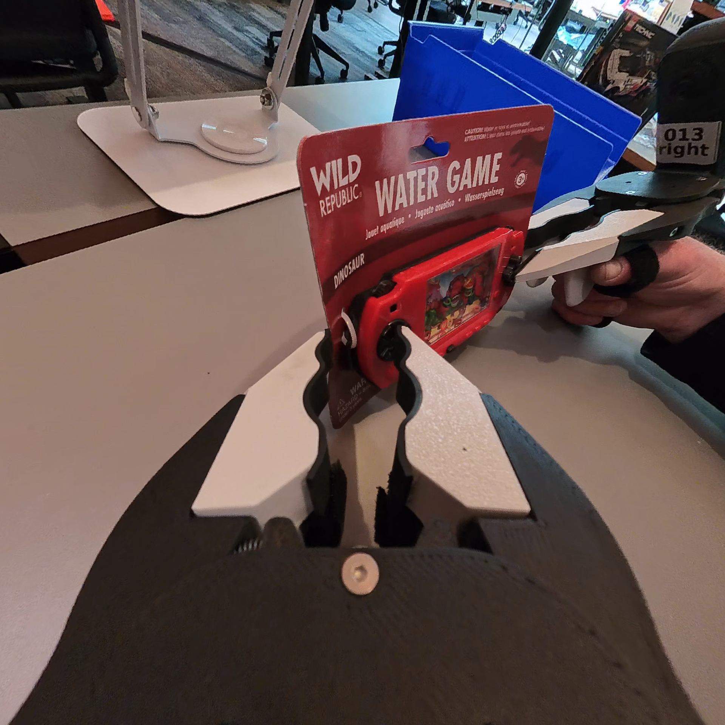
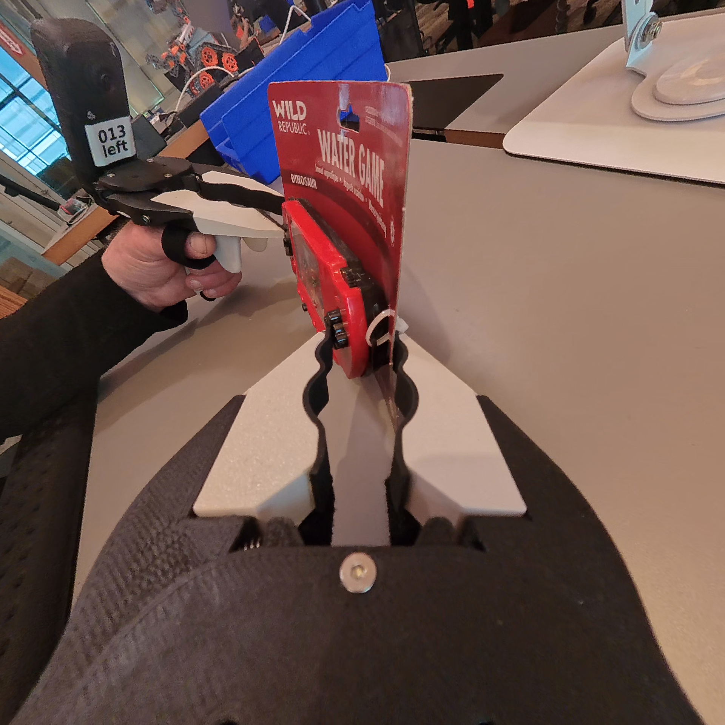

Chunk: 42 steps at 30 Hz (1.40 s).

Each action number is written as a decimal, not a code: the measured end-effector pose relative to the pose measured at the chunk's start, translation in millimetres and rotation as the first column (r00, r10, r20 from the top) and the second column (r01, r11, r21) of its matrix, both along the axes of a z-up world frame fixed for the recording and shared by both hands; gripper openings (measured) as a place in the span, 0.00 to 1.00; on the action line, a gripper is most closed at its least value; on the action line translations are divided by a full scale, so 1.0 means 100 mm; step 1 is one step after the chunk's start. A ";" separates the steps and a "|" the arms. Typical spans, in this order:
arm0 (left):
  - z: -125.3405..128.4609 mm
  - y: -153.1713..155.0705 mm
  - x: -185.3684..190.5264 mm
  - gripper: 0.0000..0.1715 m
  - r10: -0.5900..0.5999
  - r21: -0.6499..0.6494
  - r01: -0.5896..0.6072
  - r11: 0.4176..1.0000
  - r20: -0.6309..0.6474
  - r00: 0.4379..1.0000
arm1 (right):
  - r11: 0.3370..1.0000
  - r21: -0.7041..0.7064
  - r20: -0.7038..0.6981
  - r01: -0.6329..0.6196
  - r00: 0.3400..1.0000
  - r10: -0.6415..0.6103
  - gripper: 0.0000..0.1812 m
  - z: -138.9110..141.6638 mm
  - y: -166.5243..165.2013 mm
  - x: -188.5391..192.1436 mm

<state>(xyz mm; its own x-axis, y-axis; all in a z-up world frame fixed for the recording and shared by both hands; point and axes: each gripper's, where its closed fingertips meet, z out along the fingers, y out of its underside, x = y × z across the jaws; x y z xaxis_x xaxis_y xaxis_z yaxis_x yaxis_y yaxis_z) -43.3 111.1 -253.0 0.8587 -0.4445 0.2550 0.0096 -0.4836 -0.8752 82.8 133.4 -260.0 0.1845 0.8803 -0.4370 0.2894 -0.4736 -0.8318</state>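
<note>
A red handheld toy game on a red backing card (image 1: 423, 188) stands upright just above the grey table (image 1: 157, 353). My left gripper (image 1: 363, 333) is shut on the toy's left end and the card behind it. My right gripper (image 2: 361, 337) is shut on the toy's other end and the card edge (image 2: 345, 157). The right gripper also shows in the left wrist view (image 1: 521, 270), held by a hand at the toy's right side. The left gripper also shows in the right wrist view (image 2: 270, 219), held by a hand at the toy's far end.
A blue plastic bin (image 1: 490, 98) stands on the table right behind the card; it also shows in the right wrist view (image 2: 298, 98). A white lamp base on a white plate (image 1: 188, 157) sits at the back left. A seam runs between two tables (image 1: 78, 235).
</note>
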 end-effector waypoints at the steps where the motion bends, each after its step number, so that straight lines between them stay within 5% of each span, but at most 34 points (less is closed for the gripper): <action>1: 0.00 0.00 0.00 0.17 -0.002 0.004 0.002 1.000 0.000 1.000 | 1.000 0.005 0.005 0.004 1.000 -0.004 0.16 0.00 0.01 0.00; 14: -0.01 -0.09 0.06 0.22 -0.064 0.155 0.086 0.984 -0.142 0.988 | 0.989 0.144 0.091 -0.013 0.996 0.000 0.19 -0.03 0.07 0.04; 21: -0.06 -0.01 0.01 0.30 -0.064 0.162 0.106 0.981 -0.243 0.968 | 0.994 0.103 0.081 -0.027 0.997 0.019 0.16 -0.04 0.13 -0.03; 42: -0.12 0.17 -0.05 0.27 -0.019 0.166 0.067 0.984 -0.276 0.961 | 0.999 0.053 0.063 0.004 0.998 -0.008 0.17 -0.04 0.30 -0.09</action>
